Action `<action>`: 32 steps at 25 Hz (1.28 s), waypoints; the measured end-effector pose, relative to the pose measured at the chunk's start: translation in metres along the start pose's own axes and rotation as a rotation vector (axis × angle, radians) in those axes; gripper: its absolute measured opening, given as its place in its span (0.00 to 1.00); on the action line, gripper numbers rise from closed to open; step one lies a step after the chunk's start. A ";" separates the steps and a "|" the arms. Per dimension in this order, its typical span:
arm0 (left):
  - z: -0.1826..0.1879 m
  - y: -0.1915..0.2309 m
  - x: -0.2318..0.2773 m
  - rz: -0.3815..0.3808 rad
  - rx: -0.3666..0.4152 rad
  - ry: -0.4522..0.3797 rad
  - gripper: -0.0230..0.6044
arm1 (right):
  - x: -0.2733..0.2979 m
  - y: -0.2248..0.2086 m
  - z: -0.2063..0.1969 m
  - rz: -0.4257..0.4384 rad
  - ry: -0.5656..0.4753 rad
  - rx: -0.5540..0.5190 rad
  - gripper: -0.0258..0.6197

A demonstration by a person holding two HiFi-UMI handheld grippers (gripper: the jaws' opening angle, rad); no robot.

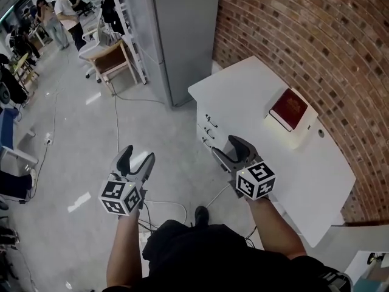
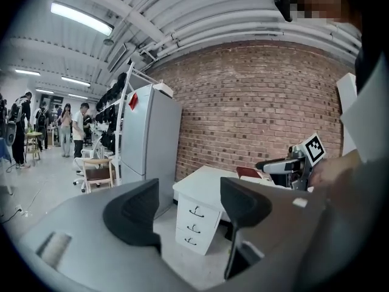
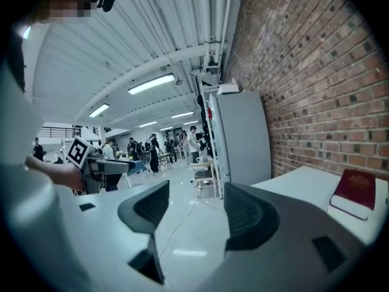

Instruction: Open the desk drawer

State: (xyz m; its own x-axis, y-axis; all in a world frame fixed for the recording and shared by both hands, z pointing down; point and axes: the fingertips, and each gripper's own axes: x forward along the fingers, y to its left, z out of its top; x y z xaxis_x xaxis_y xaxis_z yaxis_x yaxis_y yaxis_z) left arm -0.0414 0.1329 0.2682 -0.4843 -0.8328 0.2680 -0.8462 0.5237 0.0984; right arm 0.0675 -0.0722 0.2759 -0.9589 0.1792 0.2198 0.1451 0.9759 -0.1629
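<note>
Brick wall (image 1: 304,35) | desk drawers (image 1: 206,130) closed | left tool (image 1: 137,156), right tool (image 1: 227,148) gaping, empty

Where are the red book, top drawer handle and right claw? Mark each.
red book (image 1: 290,108), head view, cover middle
top drawer handle (image 2: 196,211), left gripper view, bar
right claw (image 1: 223,145), head view, between fingertips

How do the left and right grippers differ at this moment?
The right gripper hangs beside the desk's drawers; the left gripper is over the floor, away from them. The left gripper view faces the drawers; the right gripper view shows none. Both are open and empty.
</note>
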 end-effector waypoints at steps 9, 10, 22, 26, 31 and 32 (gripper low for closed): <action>0.011 0.017 0.052 -0.096 0.004 -0.013 0.53 | 0.026 -0.021 0.002 -0.053 0.012 0.006 0.43; 0.010 0.022 0.061 -0.113 -0.002 -0.010 0.53 | 0.034 -0.021 0.001 -0.058 0.016 0.007 0.43; 0.008 0.142 0.193 -0.381 0.036 0.075 0.53 | 0.204 -0.038 -0.001 -0.227 0.084 0.062 0.43; 0.006 0.186 0.232 -0.485 0.039 0.129 0.53 | 0.256 -0.039 -0.005 -0.302 0.137 0.098 0.44; -0.005 0.200 0.276 -0.626 0.073 0.183 0.53 | 0.285 -0.039 -0.031 -0.403 0.203 0.147 0.44; -0.008 0.197 0.283 -0.649 0.072 0.192 0.53 | 0.286 -0.040 -0.039 -0.419 0.219 0.160 0.43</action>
State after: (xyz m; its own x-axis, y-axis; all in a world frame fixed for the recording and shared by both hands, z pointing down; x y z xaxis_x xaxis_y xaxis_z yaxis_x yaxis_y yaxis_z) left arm -0.3437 0.0017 0.3710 0.1686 -0.9242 0.3426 -0.9681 -0.0898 0.2340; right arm -0.2029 -0.0557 0.3825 -0.8505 -0.1856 0.4921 -0.2976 0.9413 -0.1594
